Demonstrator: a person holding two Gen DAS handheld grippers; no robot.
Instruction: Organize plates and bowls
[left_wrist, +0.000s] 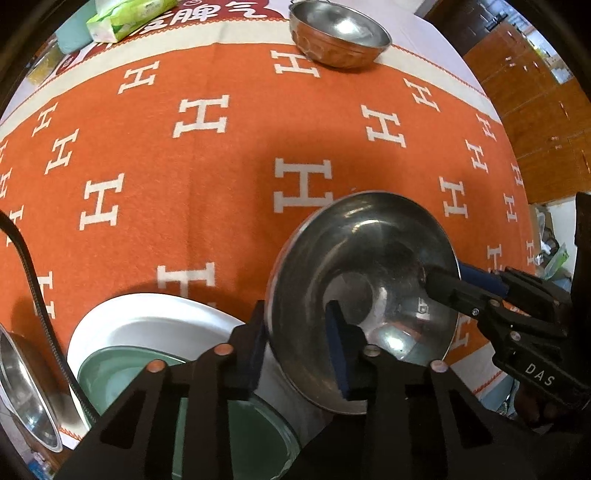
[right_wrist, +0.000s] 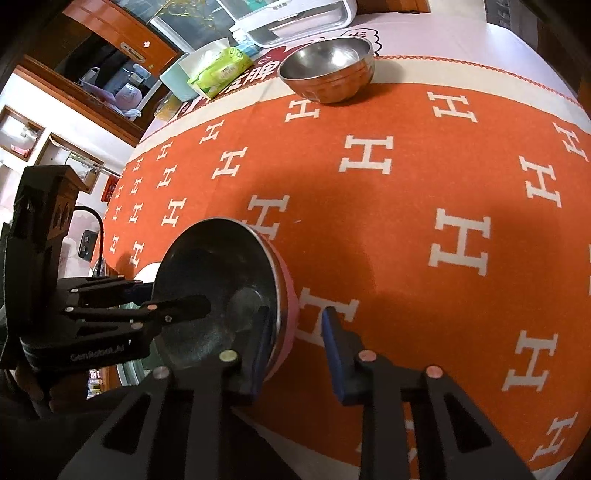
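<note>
Gripping opposite sides of one steel bowl, the left gripper and the right gripper each have their jaws narrowed onto its rim, so the pink-sided bowl tilts just above the orange bench, probably for a steady carry toward the white plate and green dish nearby. Legible writing: "DAS" and "GenRobot.AI" on the grippers, white H letters across the cloth; a second steel bowl waits far off.

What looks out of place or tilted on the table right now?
The steel bowl is tipped up on edge, gripped at opposite rims by the left hand-held gripper and the right hand-held gripper. Nothing looks spilled or damaged.
</note>
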